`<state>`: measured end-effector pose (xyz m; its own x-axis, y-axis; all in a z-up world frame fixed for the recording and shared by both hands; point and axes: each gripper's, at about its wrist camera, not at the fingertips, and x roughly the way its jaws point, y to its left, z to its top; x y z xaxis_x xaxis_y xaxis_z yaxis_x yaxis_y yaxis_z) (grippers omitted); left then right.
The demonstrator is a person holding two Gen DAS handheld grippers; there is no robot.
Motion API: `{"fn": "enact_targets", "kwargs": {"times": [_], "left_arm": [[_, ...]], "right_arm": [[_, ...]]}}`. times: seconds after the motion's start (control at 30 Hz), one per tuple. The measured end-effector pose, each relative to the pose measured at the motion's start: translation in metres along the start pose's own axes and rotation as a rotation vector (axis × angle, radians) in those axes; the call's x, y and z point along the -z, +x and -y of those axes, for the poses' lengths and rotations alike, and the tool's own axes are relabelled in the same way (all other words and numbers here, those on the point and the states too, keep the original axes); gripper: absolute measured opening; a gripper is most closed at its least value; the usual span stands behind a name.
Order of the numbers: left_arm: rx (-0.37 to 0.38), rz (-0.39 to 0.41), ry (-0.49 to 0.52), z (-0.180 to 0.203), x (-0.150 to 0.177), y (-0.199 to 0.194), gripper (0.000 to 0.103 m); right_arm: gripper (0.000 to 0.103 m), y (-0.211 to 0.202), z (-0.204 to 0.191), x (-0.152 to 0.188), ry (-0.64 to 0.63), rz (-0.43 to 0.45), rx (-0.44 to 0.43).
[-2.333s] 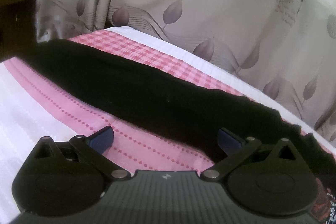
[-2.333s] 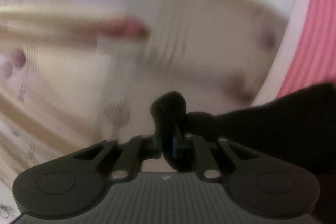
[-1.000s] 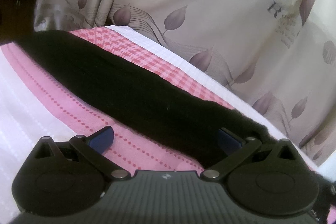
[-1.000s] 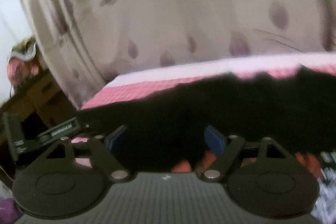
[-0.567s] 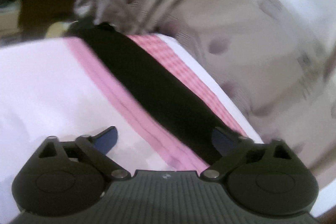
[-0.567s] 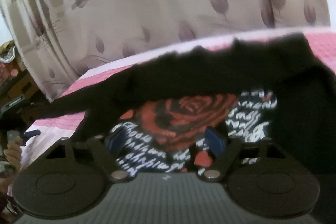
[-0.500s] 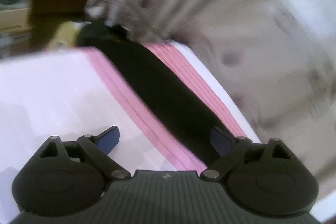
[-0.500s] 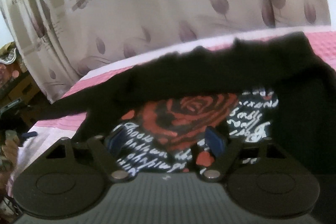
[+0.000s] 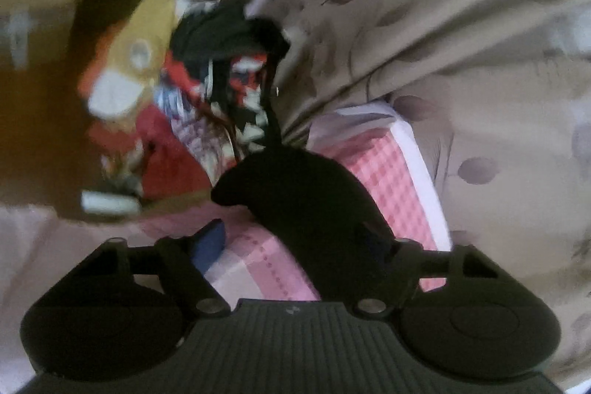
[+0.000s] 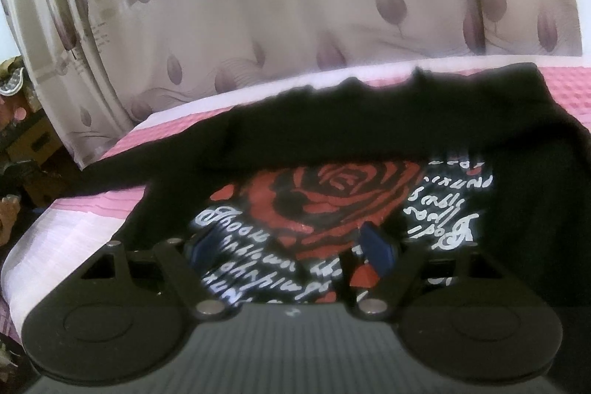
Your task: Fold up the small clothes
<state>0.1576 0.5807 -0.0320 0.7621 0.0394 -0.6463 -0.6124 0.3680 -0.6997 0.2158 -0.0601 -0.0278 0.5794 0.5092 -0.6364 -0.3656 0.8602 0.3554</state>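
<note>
**Black shirt lying along the bed's far edge**

Black and printed with a red rose [image 10: 343, 194] and white script, the shirt [image 10: 369, 120] is lying on the pink-and-white bedsheet [image 10: 74, 231], its long axis running beside the curtain [image 10: 295, 6] that is hanging behind the bed. One narrow end [image 9: 295, 187] is pointing toward the bed's corner, where a blurred pile of clothes [image 9: 207, 80] in red, yellow and black is sitting just past the edge. The upper part is lying folded down over the print, covering its top.

The left gripper [image 9: 291, 242] is angling down over that narrow end, its jaws closing with black cloth between them; the pads are not yet pressing. The right gripper [image 10: 291, 242] is hanging tilted down over the rose, its jaws standing apart and grasping nothing.
</note>
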Motion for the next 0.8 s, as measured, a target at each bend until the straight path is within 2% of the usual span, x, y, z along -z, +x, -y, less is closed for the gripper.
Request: {"fn": "enact_targets", "kwargs": {"times": [0.03,0.07,0.1,0.13,0.17,0.2,0.27,0.37,0.4,0.5,0.63,0.8], "left_arm": [[0.022,-0.002,-0.029,-0.006,-0.003,0.001,0.069],[0.044,-0.009,-0.06,-0.012,-0.006,0.004,0.06],[0.062,-0.013,-0.091,-0.018,-0.01,0.008,0.047],[0.079,-0.015,-0.121,-0.023,-0.013,0.012,0.04],[0.092,-0.023,-0.155,-0.029,-0.015,0.016,0.023],[0.1,-0.027,-0.174,-0.031,-0.018,0.02,0.014],[0.129,0.005,-0.171,-0.03,-0.019,0.02,0.004],[0.125,0.121,-0.08,-0.003,-0.016,0.003,0.004],[0.14,0.17,-0.035,0.012,-0.011,-0.008,0.003],[0.185,0.238,0.135,0.072,0.008,-0.037,0.003],[0.283,0.247,0.33,0.158,0.054,-0.069,0.003],[0.414,0.139,0.486,0.261,0.132,-0.077,0.003]], "right_arm": [[0.081,0.0,0.0,0.0,0.003,0.0,0.002],[0.081,0.0,0.001,0.0,0.006,-0.003,0.002],[0.081,0.001,0.001,0.0,0.008,-0.006,0.003],[0.081,0.002,0.001,0.0,0.009,-0.008,0.005],[0.081,0.002,0.001,0.0,0.008,-0.009,0.006],[0.081,0.002,0.0,0.0,0.005,-0.009,0.008],[0.081,0.002,0.0,0.0,0.002,-0.005,0.009],[0.081,0.001,0.001,0.001,0.012,0.001,0.007],[0.081,0.0,0.002,0.001,0.017,0.004,0.004],[0.081,-0.001,0.006,0.001,0.045,0.018,-0.006],[0.081,-0.007,0.02,0.001,0.123,0.055,-0.032],[0.081,-0.014,0.038,0.001,0.228,0.101,-0.054]]}}
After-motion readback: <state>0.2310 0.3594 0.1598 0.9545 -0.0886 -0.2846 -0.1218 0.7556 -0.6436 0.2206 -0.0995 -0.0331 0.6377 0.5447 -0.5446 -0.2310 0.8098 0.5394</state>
